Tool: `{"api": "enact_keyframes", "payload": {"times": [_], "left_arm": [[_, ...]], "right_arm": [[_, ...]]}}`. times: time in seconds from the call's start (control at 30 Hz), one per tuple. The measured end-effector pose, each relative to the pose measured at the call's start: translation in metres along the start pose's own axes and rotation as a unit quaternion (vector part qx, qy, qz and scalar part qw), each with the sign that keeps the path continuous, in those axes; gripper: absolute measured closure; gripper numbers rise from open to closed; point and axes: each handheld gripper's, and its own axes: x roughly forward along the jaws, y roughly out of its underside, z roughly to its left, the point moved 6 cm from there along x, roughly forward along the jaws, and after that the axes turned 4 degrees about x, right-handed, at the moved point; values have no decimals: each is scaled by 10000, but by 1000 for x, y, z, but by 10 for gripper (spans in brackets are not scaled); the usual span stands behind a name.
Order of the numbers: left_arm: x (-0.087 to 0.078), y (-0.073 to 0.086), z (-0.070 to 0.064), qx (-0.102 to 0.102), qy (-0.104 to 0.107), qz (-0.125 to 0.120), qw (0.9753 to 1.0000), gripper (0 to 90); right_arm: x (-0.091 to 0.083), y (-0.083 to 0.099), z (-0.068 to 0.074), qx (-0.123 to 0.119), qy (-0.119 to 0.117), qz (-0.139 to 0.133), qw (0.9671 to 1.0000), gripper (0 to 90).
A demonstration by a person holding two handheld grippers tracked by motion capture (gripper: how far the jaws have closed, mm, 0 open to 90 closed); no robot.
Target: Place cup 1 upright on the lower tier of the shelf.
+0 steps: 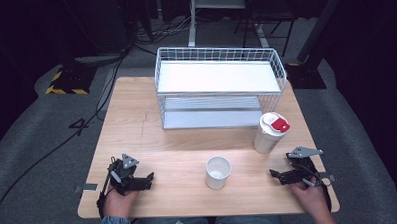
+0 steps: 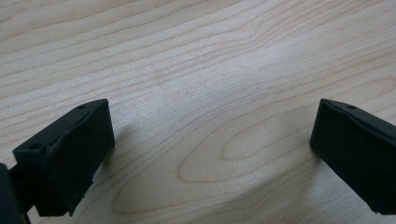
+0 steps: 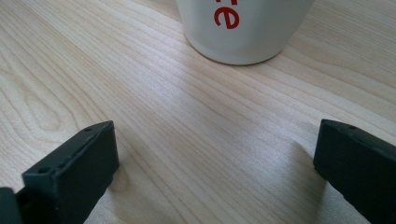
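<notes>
My left gripper point(image 1: 150, 180) rests low over the wooden table point(image 1: 177, 142) at the front left, held by a hand. In the left gripper view my left gripper point(image 2: 212, 112) stands open over bare wood. My right gripper point(image 1: 273, 174) sits at the front right and points left; in its own view my right gripper point(image 3: 215, 128) is open and holds nothing. A white cup point(image 1: 218, 172) stands between the two grippers. A white canister with a red and white lid point(image 1: 271, 132) is just beyond the right gripper. The base of a white vessel with red lettering point(image 3: 243, 28) stands ahead of the right jaws; which one I cannot tell.
A white wire basket shelf point(image 1: 220, 86) with two levels takes up the back middle of the table. Beyond the table are grey floor, cables and a yellow-black striped block point(image 1: 65, 81). Bare wood lies left of the shelf and along the front edge.
</notes>
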Motion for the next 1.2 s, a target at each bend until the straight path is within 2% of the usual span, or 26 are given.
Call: {"api": "enact_keyframes", "payload": {"times": [0.3, 0.4, 0.43, 0.5, 0.53, 0.7, 0.77, 0.8, 1.03, 1.1, 1.13, 1.17, 1.2], "left_arm": [[-1, 0, -1, -34, 12, -12, 10000, 3], [-3, 0, -2, -104, 103, -44, 9999, 4], [-5, -2, -2, -108, 139, -124, 9998, 4], [-11, -5, -5, -37, 123, -245, 9996, 6], [-16, -8, -10, 12, 180, -340, 9993, 6], [-26, -11, -21, 203, 253, -452, 9985, 7], [-31, -12, -27, 197, 306, -518, 9980, 8], [-35, -14, -33, 240, 402, -570, 9973, 10], [-43, -22, -49, 357, 593, -764, 9947, 14], [-46, -26, -53, 427, 742, -868, 9925, 24], [-49, -30, -57, 470, 828, -1040, 9900, 32], [-49, -30, -57, 470, 828, -1040, 9900, 32], [-50, -31, -59, 489, 878, -1109, 9887, 32]], "right_arm": [[0, 0, 0, 3, 1, 0, 10000, 0], [0, 0, 0, 3, 1, 0, 10000, 0], [0, 0, 0, 3, 1, 0, 10000, 0], [0, 0, 0, 1, 2, -1, 10000, 0], [0, 0, 0, 1, 3, 0, 10000, 0], [0, 0, 0, 1, 2, 0, 10000, 0], [0, 0, 0, -1, 2, -1, 10000, 0], [0, 0, 0, 1, 3, 0, 10000, 0], [0, 0, 0, 0, 3, -1, 10000, 0], [0, 0, 0, -2, 4, -3, 10000, 1], [0, 0, 0, -4, 9, -4, 10000, 1], [0, 0, 0, -4, 8, -4, 10000, 1], [0, 0, 0, -4, 8, -4, 10000, 1]]}}
